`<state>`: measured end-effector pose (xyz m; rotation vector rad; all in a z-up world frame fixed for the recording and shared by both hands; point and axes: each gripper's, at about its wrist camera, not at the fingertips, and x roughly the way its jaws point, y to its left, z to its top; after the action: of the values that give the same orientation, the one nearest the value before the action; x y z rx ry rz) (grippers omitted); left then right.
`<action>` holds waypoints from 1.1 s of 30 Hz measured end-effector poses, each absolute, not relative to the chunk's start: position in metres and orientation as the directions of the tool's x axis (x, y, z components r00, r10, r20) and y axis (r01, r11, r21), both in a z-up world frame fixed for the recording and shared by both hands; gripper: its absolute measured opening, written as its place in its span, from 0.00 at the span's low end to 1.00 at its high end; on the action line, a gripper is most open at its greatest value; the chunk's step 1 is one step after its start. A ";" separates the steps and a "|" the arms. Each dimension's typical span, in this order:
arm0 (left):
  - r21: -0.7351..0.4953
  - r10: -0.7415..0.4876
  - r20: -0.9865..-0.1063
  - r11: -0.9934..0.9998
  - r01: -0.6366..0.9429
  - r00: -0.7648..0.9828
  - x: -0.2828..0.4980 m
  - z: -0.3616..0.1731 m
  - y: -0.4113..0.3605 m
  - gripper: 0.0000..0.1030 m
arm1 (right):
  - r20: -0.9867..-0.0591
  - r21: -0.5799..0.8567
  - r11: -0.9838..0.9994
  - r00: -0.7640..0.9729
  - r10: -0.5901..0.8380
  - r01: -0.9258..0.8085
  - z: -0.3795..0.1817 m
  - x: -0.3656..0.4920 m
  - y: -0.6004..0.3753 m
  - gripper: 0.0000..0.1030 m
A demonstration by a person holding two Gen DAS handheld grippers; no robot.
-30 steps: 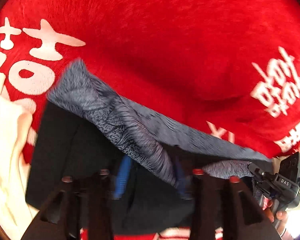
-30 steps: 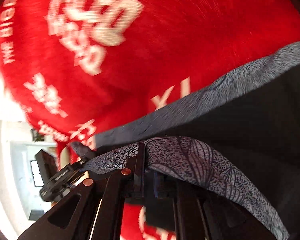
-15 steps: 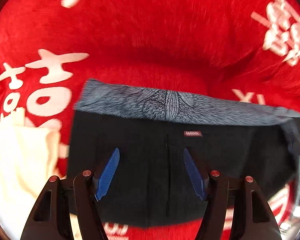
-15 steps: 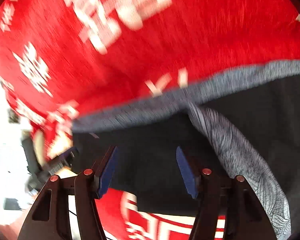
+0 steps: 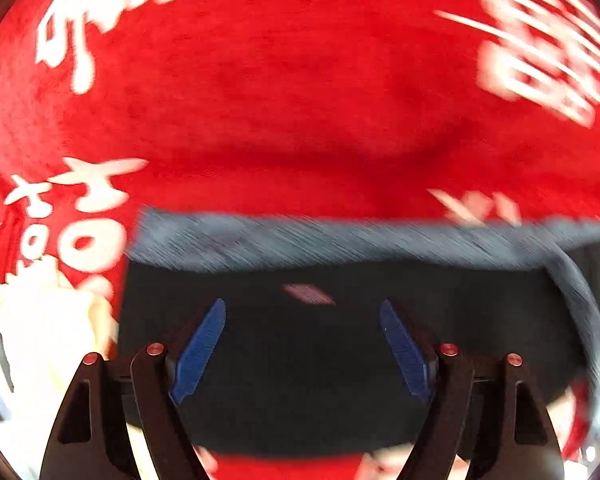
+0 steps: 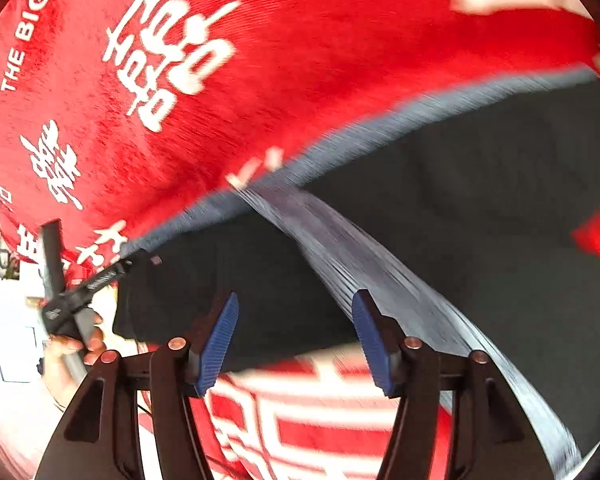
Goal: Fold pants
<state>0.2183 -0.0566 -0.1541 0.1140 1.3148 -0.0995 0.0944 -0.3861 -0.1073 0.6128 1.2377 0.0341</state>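
A red blanket (image 5: 300, 92) with large white printed characters covers the whole surface, and it has soft bumps and folds; what lies under it cannot be told. At its left edge, in the left wrist view, a cream-white cloth (image 5: 48, 320) lies on the blanket, just beside the pants.

The pants (image 5: 300, 360) are dark, almost black, and lie folded flat on the blanket as a wide block. Along their far edge runs a grey patterned band (image 5: 340, 240), and a small label (image 5: 308, 294) shows on the dark fabric a little below this band. In the right wrist view a grey patterned strip (image 6: 380, 264) lies diagonally over the dark fabric (image 6: 480, 200), from the far edge toward the near right.

The left tongs (image 5: 302, 320) point steeply down over the pants. Their blue pads (image 5: 198, 354) are spread wide and are opening further; nothing is pinched, only the dark fabric lies below the gap.

The right tongs (image 6: 296, 312) are also spread and are opening a little more, with nothing between their blue pads (image 6: 216, 344). The right pad stands just beside the grey strip; whether they touch I cannot tell. At the left of this view a hand (image 6: 72, 352) holds the handle of the other tool.

Both views are blurred.
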 end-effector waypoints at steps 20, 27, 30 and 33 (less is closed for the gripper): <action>-0.271 -0.267 -0.963 0.941 0.202 -0.048 0.078 -0.182 -0.306 0.79 | -0.882 0.470 0.739 0.294 0.369 0.483 -0.147 -0.155 -0.565 0.62; -0.280 -0.272 -0.960 0.932 0.229 -0.068 0.077 -0.190 -0.322 0.79 | -0.822 0.569 0.681 0.342 0.456 0.460 -0.159 -0.167 -0.563 0.58; -0.316 -0.306 -0.949 0.918 0.241 -0.079 0.078 -0.191 -0.324 0.79 | -0.805 0.594 0.654 0.350 0.479 0.468 -0.166 -0.159 -0.558 0.38; -0.346 -0.336 -0.938 0.896 0.277 -0.083 0.079 -0.191 -0.333 0.46 | -0.806 0.591 0.635 0.329 0.492 0.497 -0.165 -0.149 -0.553 0.03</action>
<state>0.0792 -0.3334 -0.1911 -0.0475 1.5734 -0.5091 -0.1494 -0.5527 -0.1654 0.9532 1.2933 -0.0037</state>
